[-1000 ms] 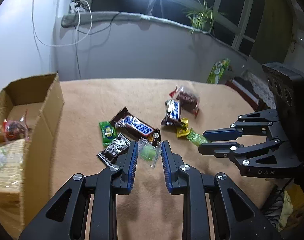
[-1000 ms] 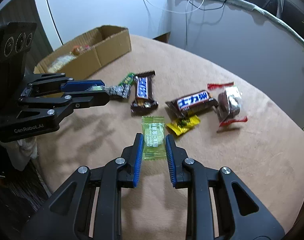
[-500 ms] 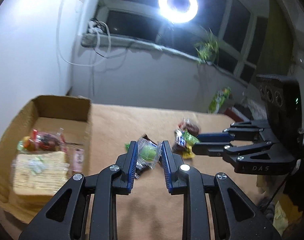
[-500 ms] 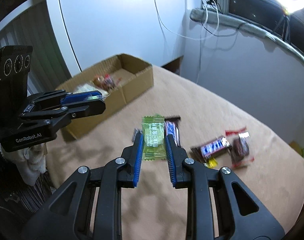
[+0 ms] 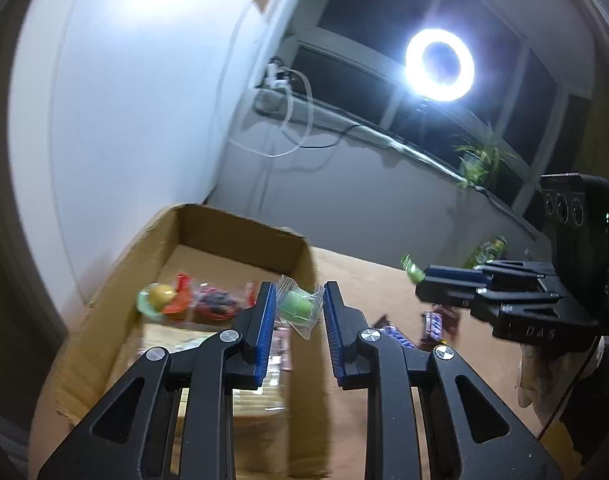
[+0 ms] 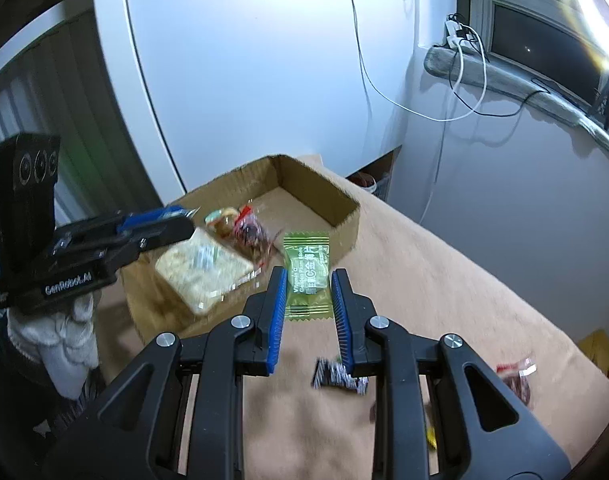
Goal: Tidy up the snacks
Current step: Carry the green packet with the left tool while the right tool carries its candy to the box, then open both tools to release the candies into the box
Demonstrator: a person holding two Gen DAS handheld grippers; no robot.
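Observation:
My left gripper [image 5: 295, 305] is shut on a clear-wrapped green candy [image 5: 294, 306], held in the air over the near wall of the open cardboard box [image 5: 240, 222]. My right gripper [image 6: 307, 280] is shut on a flat green sachet [image 6: 306, 270] with white lettering, hanging above the table beside the box's [image 6: 304, 174] right wall. Each gripper shows in the other's view: the right one [image 5: 422, 284] at the right edge, the left one [image 6: 184, 220] above the box's left side. Inside the box lie a pale cracker pack [image 6: 202, 268], a red-wrapped snack [image 6: 250, 232] and a yellow-and-green sweet [image 5: 156, 298].
Chocolate bars [image 5: 432, 324] and a dark foil wrapper [image 6: 338, 376] lie loose on the tan tablecloth [image 6: 444, 288], with a red-edged packet [image 6: 516, 378] near its right edge. A white wall stands behind the box. A ring light [image 5: 439, 65] glares from the window; a gloved hand [image 6: 68, 340] holds the left gripper.
Both grippers lifted their green sweets off the table and carried them left toward the box. The box now fills the lower middle of both views, and the snack pile has slipped behind.

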